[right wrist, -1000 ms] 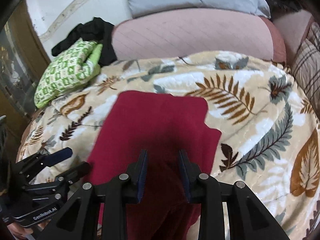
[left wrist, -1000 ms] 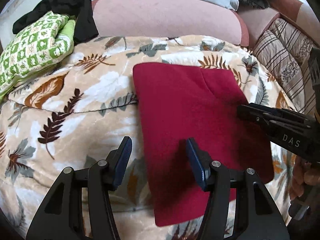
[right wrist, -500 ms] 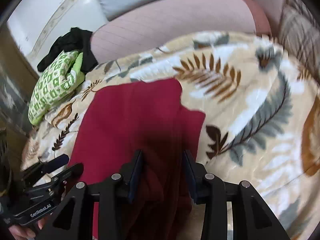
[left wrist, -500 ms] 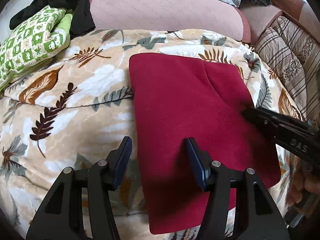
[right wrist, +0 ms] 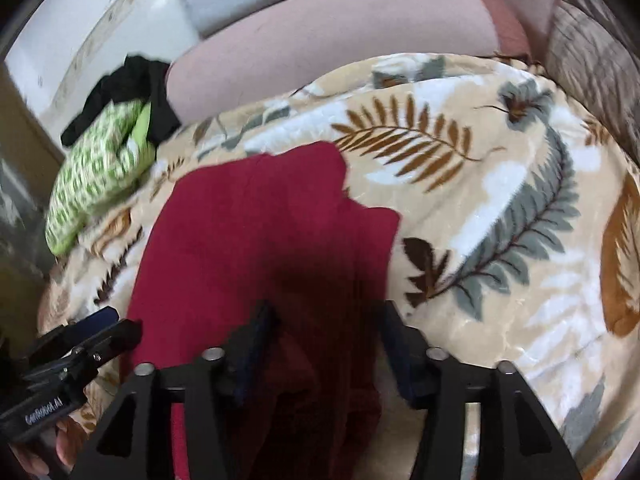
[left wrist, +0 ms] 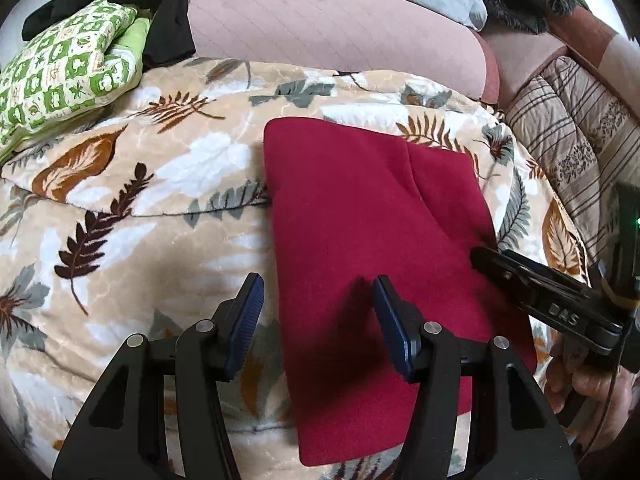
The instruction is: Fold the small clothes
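Observation:
A dark red folded cloth (left wrist: 372, 240) lies flat on the leaf-patterned blanket (left wrist: 132, 216); it also shows in the right wrist view (right wrist: 256, 240). My left gripper (left wrist: 316, 320) is open and empty, hovering over the cloth's near left edge. My right gripper (right wrist: 324, 344) is open over the cloth's near right part, with bunched red fabric between its fingers but not clamped. The right gripper shows at the right in the left wrist view (left wrist: 480, 254), at the cloth's right edge. The left gripper shows at the lower left in the right wrist view (right wrist: 104, 322).
A green-and-white patterned folded cloth (left wrist: 60, 76) and a black garment (left wrist: 160, 12) lie at the far left. A pink cushion (left wrist: 332, 28) runs along the back. A striped cushion (left wrist: 572, 152) is at the right.
My right gripper has opened wider and shifted over the cloth's right side. The left gripper has pulled back slightly from its closest point; the cloth lies unchanged.

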